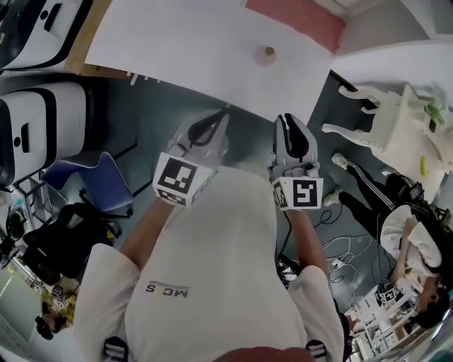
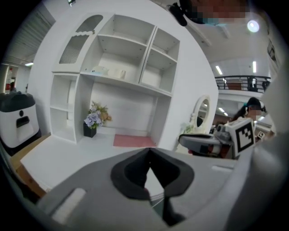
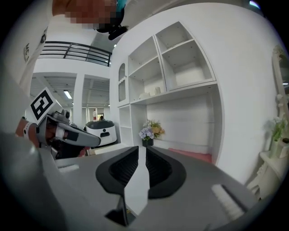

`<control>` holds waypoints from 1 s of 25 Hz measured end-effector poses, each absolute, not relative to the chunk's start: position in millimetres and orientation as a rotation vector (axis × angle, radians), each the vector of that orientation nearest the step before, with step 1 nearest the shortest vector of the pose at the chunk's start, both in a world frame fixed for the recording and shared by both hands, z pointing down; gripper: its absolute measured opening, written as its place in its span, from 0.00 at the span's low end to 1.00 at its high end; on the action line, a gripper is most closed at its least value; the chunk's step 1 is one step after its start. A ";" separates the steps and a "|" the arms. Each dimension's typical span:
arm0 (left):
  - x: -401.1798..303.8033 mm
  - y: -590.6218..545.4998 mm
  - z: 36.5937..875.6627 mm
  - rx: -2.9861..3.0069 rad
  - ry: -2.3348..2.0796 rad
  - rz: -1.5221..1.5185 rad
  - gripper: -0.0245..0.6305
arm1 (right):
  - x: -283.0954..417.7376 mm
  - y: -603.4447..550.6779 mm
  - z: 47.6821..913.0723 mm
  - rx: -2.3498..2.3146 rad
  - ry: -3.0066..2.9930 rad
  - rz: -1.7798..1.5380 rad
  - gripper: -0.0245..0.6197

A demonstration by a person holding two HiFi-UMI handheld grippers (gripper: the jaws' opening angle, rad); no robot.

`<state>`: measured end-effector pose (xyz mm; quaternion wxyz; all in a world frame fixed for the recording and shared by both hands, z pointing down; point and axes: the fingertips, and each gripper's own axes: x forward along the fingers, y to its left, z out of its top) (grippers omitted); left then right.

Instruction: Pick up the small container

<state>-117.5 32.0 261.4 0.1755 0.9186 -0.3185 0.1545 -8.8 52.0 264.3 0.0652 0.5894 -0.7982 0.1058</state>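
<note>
The small container (image 1: 268,53) is a little round pale thing with a tan top. It stands on the white table (image 1: 184,49), just in front of the pink mat (image 1: 297,20), in the head view. Both grippers hang in front of the table's near edge, well short of the container. My left gripper (image 1: 224,114) has its tips together and holds nothing (image 2: 149,152). My right gripper (image 1: 282,121) shows a narrow gap between its pads, with nothing in it (image 3: 141,152). Neither gripper view shows the container.
A white shelf unit (image 2: 131,58) rises behind the table, with a pot of flowers (image 2: 93,121) at its foot. White machines (image 1: 35,120) and a blue chair (image 1: 99,180) stand at the left. A white ornate stand (image 1: 396,127), cables and a person (image 1: 414,247) are at the right.
</note>
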 end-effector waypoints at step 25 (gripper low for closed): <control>-66.1 -83.6 373.2 2.512 -0.992 0.486 0.04 | 40.7 -96.1 403.7 1.753 -2.404 0.367 0.21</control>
